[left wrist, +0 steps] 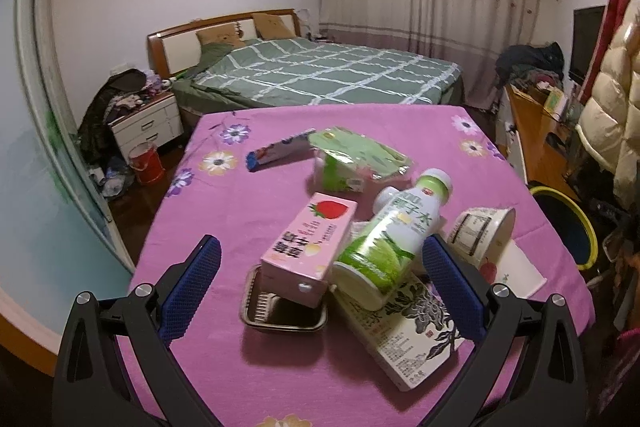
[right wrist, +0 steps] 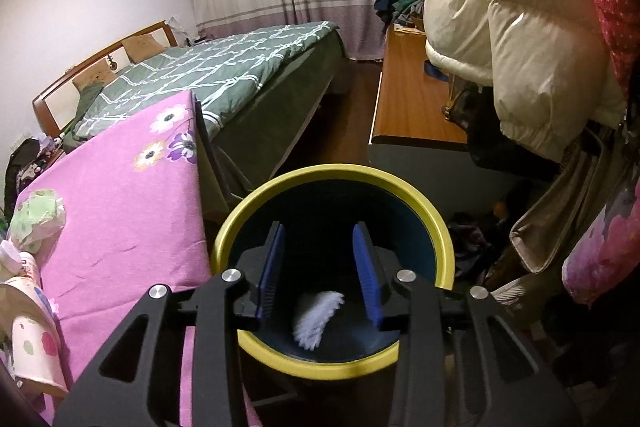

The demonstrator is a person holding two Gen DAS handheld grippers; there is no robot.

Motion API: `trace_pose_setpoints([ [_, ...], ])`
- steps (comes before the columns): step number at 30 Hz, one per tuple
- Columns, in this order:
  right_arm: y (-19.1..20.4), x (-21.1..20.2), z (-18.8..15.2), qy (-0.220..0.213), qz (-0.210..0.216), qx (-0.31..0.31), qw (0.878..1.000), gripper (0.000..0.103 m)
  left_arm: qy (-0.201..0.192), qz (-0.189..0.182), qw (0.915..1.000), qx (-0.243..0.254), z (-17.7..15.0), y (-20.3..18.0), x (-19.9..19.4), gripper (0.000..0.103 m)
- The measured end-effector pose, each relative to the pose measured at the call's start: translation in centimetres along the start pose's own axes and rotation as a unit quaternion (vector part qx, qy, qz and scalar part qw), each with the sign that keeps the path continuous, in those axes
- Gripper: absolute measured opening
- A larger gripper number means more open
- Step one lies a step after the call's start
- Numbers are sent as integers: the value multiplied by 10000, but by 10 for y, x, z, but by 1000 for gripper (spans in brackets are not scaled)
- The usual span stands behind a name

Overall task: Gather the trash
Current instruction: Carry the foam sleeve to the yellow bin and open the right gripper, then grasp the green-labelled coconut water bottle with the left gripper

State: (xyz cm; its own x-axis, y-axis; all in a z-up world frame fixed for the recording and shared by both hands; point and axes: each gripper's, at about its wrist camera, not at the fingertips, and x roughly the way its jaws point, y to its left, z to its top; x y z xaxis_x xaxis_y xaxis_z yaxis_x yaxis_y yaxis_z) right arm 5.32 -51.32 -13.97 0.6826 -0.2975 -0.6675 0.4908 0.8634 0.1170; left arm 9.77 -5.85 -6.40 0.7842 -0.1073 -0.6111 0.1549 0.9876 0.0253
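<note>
My left gripper [left wrist: 320,259] is open above a pile of trash on the pink table [left wrist: 224,227]: a pink strawberry milk carton [left wrist: 306,251], a green-and-white bottle [left wrist: 394,235], a foil tray [left wrist: 284,311], a flat tea carton [left wrist: 412,335], a yogurt cup [left wrist: 484,231], a paper cup [left wrist: 516,273], green packets [left wrist: 352,155] and a blue wrapper [left wrist: 276,153]. My right gripper [right wrist: 318,267] is open over the yellow-rimmed blue bin [right wrist: 416,193]. A white crumpled piece [right wrist: 318,317], blurred, is inside the bin below the fingers.
The bin also shows at the table's right edge in the left wrist view [left wrist: 588,231]. A green bed [left wrist: 320,75] lies beyond the table. A wooden desk [right wrist: 412,107] and a hanging cream jacket [right wrist: 516,19] stand right of the bin. A nightstand [left wrist: 146,123] and red bucket [left wrist: 146,163] are at far left.
</note>
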Motion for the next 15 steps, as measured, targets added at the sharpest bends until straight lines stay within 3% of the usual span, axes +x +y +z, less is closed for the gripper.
trace_pose_setpoints([
  [5, 6, -6, 1, -41, 108, -20, 9999, 36, 62, -327, 9990, 308, -2, -12, 21, 99],
  [10, 13, -9, 2, -58, 199, -64, 9998, 37, 241, -879, 9942, 570, -5, -19, 50, 99],
  [15, 19, -6, 4, -26, 297, -97, 9995, 37, 319, -1103, 9893, 899, -7, -28, 73, 88],
])
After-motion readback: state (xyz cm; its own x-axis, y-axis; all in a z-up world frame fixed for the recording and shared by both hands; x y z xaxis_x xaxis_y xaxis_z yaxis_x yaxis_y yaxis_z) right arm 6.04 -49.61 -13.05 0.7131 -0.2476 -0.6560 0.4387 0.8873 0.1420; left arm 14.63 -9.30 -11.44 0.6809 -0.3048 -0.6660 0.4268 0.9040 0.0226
